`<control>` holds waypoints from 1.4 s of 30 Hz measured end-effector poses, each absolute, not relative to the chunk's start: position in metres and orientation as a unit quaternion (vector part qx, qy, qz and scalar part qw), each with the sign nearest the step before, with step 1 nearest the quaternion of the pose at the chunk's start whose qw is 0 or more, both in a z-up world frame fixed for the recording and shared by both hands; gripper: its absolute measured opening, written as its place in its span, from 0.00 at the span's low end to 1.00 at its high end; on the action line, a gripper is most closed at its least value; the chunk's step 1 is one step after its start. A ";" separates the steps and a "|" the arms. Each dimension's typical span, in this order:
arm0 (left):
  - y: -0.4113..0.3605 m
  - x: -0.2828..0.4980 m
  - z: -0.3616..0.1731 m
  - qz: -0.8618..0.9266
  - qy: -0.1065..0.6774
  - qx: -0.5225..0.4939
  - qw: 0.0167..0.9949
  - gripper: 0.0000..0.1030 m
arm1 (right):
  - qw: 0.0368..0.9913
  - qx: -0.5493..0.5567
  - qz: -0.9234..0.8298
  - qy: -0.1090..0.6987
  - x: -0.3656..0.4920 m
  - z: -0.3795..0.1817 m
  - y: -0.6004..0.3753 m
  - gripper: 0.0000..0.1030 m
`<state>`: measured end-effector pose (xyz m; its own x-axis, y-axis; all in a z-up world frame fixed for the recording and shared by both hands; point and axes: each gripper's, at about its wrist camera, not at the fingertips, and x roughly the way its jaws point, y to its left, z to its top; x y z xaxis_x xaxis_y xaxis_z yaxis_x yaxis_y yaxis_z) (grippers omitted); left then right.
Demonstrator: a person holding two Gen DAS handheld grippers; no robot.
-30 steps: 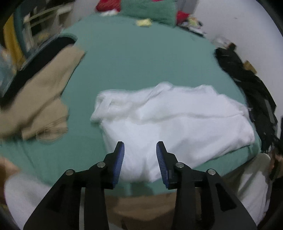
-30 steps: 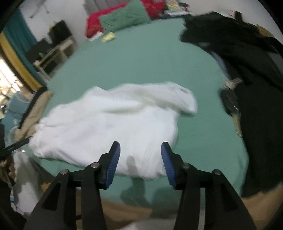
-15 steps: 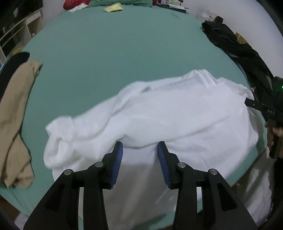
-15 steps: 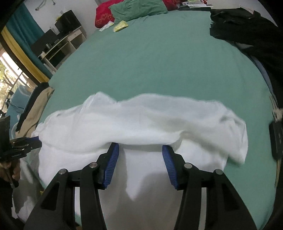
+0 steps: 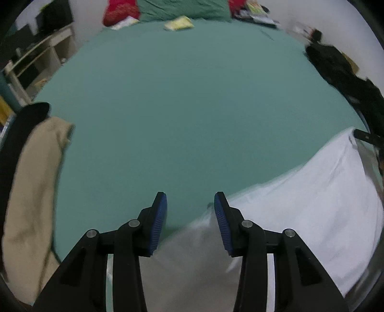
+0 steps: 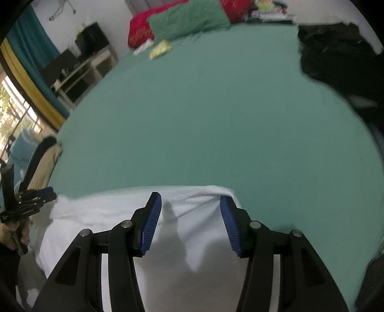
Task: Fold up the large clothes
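Observation:
A large white garment (image 5: 307, 206) lies spread on the near part of a green bed sheet (image 5: 187, 100). My left gripper (image 5: 189, 208) hovers open over the garment's far left corner, blue pads apart, nothing pinched between them. My right gripper (image 6: 190, 211) hovers open over the garment (image 6: 100, 216) near its far right corner, its pads also free of cloth. In the left wrist view the right gripper (image 5: 366, 136) shows at the garment's right end. The right wrist view has the left gripper (image 6: 36, 199) at the garment's left end, held by a hand.
A tan garment (image 5: 33, 192) on dark cloth lies at the bed's left edge. Black clothes (image 6: 340, 60) are piled along the right side. Red and green pillows (image 6: 187, 21) and a yellow item (image 6: 160, 49) sit at the far end. Shelving (image 6: 79, 72) stands left.
Both grippers have moved forward and lower over the white garment, from its near part to its far edge. The garment now fills only the bottom of each view.

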<state>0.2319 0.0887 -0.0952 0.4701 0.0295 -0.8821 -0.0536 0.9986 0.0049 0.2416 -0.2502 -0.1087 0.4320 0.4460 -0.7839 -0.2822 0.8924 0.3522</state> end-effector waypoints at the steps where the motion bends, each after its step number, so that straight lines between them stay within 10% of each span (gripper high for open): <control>1: 0.093 0.232 -0.089 0.032 0.508 -0.019 0.861 0.43 | 0.851 0.088 0.207 0.475 0.241 -0.101 -0.255 0.50; 42: 0.151 0.183 -0.094 0.054 0.541 -0.082 0.835 0.49 | 0.819 0.047 0.204 0.534 0.199 -0.129 -0.260 0.56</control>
